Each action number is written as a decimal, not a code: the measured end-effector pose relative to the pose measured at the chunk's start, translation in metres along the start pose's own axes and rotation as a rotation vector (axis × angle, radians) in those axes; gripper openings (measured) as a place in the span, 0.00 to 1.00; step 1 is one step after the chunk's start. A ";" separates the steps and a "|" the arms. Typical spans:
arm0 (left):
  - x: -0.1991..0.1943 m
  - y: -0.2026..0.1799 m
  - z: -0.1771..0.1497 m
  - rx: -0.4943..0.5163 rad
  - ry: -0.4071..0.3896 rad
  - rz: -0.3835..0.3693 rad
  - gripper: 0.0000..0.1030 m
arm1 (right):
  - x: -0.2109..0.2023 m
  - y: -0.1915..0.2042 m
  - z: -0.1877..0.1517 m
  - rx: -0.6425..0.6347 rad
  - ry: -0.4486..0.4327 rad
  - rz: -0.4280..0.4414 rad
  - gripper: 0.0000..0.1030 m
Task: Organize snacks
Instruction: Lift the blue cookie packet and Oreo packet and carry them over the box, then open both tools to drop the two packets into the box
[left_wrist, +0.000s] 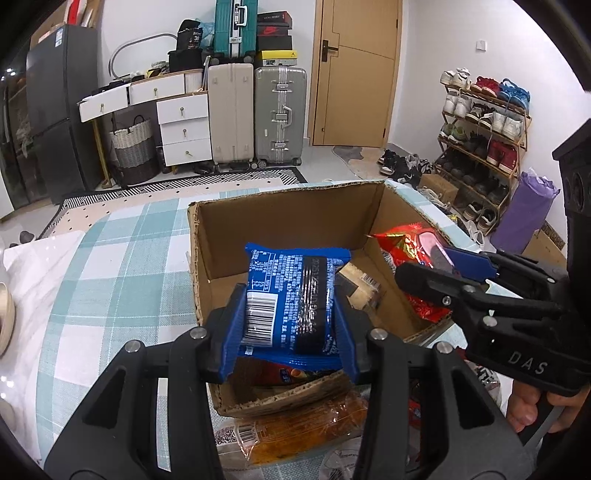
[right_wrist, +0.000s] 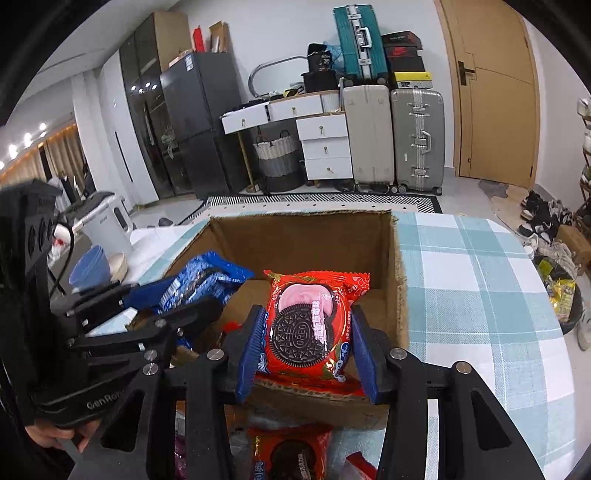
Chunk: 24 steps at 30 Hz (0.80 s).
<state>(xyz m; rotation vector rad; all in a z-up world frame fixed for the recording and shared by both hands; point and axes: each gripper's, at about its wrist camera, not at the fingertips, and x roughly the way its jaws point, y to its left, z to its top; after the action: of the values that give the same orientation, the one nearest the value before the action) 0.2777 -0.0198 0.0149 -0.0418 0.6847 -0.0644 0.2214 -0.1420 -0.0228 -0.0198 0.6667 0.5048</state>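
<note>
Left gripper (left_wrist: 290, 321) clamps blue packet (left_wrist: 291, 299), hiding cardboard box (left_wrist: 280, 218) floor.

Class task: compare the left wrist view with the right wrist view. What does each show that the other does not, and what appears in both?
Left wrist only: the blue packet's barcode side and the whole shoe rack. Right wrist only: the red Oreo packet's printed front and blue bowls. Both: the cardboard box, the left gripper and right gripper, each shut on its packet.

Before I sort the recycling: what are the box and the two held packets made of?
Box: brown corrugated cardboard, matte, with ragged fluted edges. Blue packet and red Oreo packet: seemingly thin plastic film, glossy and crinkled, with crimped seams.
</note>
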 end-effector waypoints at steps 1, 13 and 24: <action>0.001 -0.001 0.000 0.002 0.001 0.000 0.40 | 0.000 0.001 -0.001 -0.003 -0.001 -0.009 0.44; 0.002 -0.001 -0.006 0.041 -0.002 -0.004 0.40 | -0.002 0.004 -0.005 0.068 0.036 -0.037 0.44; 0.000 -0.001 -0.007 0.038 0.017 -0.022 0.40 | -0.013 0.002 -0.004 0.033 -0.009 -0.026 0.55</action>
<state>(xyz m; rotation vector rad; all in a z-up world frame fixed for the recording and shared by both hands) 0.2731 -0.0210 0.0094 -0.0121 0.6998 -0.0987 0.2093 -0.1469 -0.0179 0.0043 0.6652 0.4685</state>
